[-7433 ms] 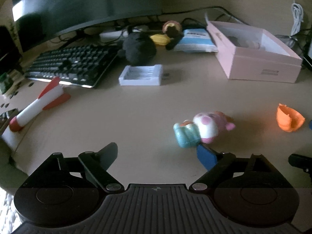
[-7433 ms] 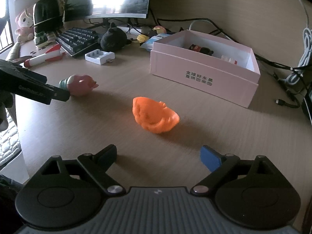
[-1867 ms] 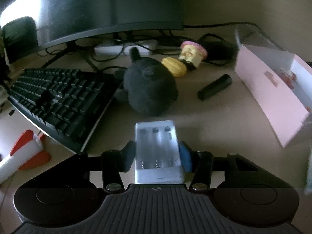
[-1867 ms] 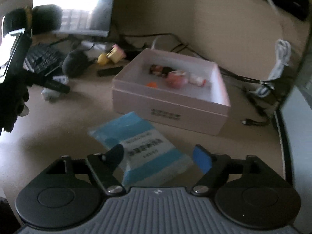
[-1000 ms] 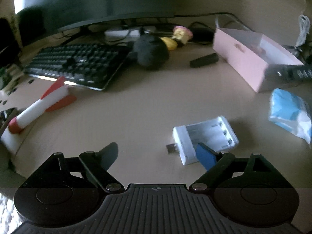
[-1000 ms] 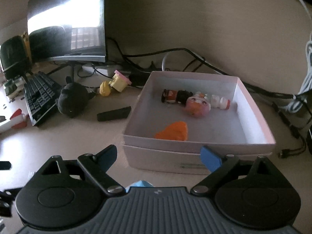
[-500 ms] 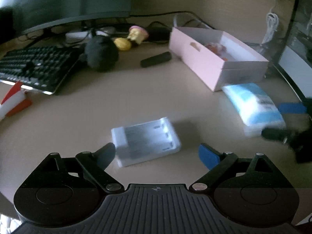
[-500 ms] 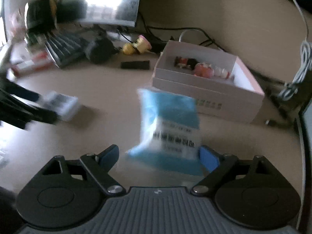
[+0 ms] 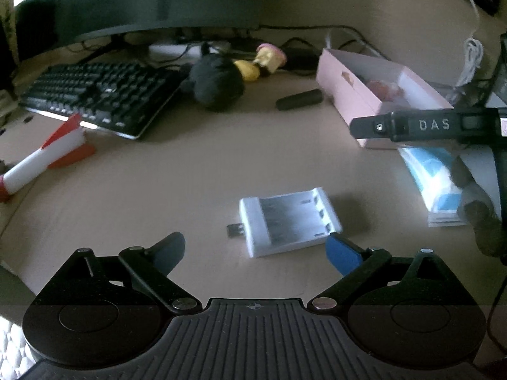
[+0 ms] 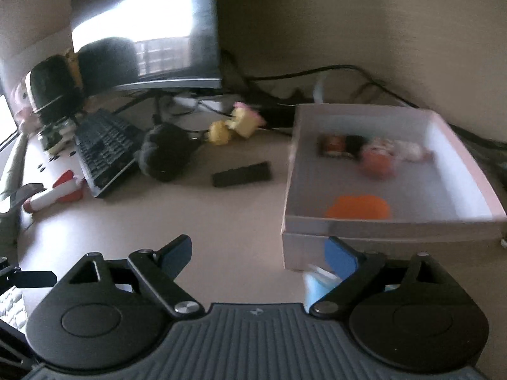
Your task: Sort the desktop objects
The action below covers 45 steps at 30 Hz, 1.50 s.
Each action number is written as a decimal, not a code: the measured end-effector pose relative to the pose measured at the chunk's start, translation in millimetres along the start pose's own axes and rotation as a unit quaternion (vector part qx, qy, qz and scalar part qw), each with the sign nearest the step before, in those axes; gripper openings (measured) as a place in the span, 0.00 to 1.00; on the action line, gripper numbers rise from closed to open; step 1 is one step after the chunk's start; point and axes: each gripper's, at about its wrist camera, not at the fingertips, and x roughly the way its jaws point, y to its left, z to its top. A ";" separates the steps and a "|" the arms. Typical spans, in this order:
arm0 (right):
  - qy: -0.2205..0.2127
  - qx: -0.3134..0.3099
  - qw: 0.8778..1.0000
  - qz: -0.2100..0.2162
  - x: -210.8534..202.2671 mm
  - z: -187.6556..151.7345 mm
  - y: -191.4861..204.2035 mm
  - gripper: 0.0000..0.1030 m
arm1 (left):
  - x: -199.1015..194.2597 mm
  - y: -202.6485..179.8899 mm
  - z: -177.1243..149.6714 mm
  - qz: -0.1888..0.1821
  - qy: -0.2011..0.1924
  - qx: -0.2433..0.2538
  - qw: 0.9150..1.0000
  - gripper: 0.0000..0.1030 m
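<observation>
the left gripper (image 9: 256, 248) hangs over the beige bench (image 9: 177, 186) with its jaws opening wide; nothing is held. the white plastic battery charger (image 9: 290, 221) lies flat on the bench just ahead of it, its corner next to the blue pad of the right-hand finger (image 9: 343, 255), though whether they touch cannot be told. a short dark plug sticks out of the charger's left end.

the right gripper (image 10: 259, 253) is also spread wide and grips nothing. a blue and white tissue pack (image 9: 435, 180) lies on the bench just in front of the pink cardboard box (image 9: 351, 95); in the right wrist view only a blue corner of it shows beside the right-hand finger. the box is open on top and holds an orange toy (image 10: 358, 207), a round pink toy (image 10: 377, 158) and a dark small figure (image 10: 339, 145), all blurred.

further back on the bench, well apart from both grippers, sit a black plush toy (image 9: 217, 84), a small black bar-shaped object (image 9: 299, 98), a yellow toy (image 9: 247, 69) and a pink-topped figure (image 9: 269, 57). a black keyboard (image 9: 101, 93) lies to the left under a dark monitor (image 9: 136, 0), and a red and white toy rocket (image 9: 44, 156) rests near the bench's left edge.
</observation>
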 end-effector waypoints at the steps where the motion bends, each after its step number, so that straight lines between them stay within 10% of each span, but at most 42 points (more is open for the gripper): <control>1: -0.003 -0.014 1.000 0.009 1.0 -0.6 6.0 0.89 | 0.4 1.2 -0.1 0.000 0.001 -0.001 1.000 0.96; 7: -0.042 -0.087 0.995 -0.024 -29.3 -11.4 17.9 0.89 | 4.6 -5.1 2.7 -0.009 0.003 0.005 1.000 0.96; 23: -0.022 0.083 0.977 -0.193 -100.1 -83.1 -81.5 0.97 | 20.4 -43.4 9.6 -0.044 0.009 0.052 0.998 0.97; 30: 0.003 0.038 0.997 -0.073 -98.0 -82.8 -40.9 0.97 | 17.7 -37.2 9.9 -0.028 0.005 0.041 0.999 0.97; 45: 0.011 -0.005 0.996 -0.086 -92.0 -81.3 -25.6 0.97 | 15.8 -24.8 4.3 -0.013 0.012 0.016 1.000 0.97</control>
